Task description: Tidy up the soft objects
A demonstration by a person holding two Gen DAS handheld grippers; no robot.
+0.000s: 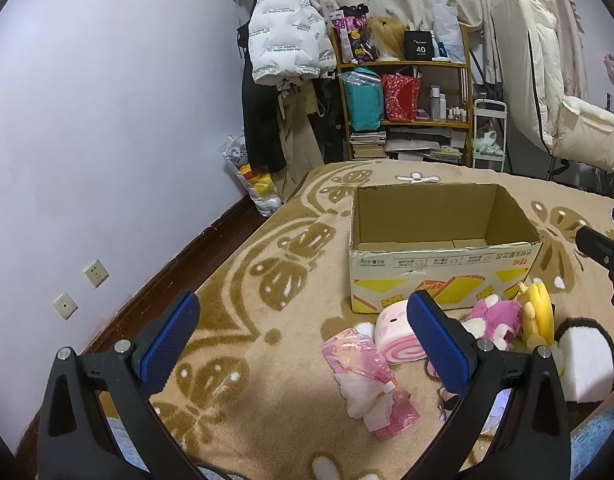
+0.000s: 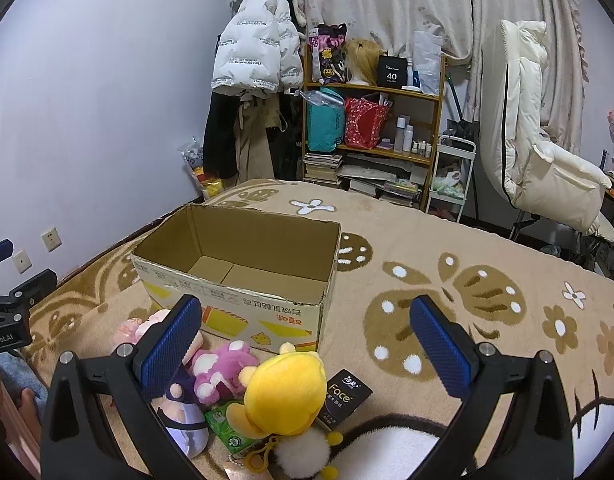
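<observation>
Jaws wide apart on the left hand-held gripper [image 1: 303, 340], nothing between the blue pads, poised over the patterned blanket [image 1: 267, 280] of the bed. Same on the right hand-held gripper [image 2: 307, 344]: spread fully, gripping nothing, tilted down above the toys. Just below and between its fingers, a yellow plush [image 2: 285, 392] beside a pink-and-white plush [image 2: 223, 372], with a purple-capped doll [image 2: 183, 416] partly hidden by the left finger. Near them a green packet [image 2: 227, 428] and a black "Face" tissue pack [image 2: 345, 396]. Further left, a pink roll-shaped plush [image 1: 395, 334] and a pink wrapped bundle [image 1: 367, 380]. Beyond the pile, touching it, an empty open cardboard box [image 2: 243, 300].
</observation>
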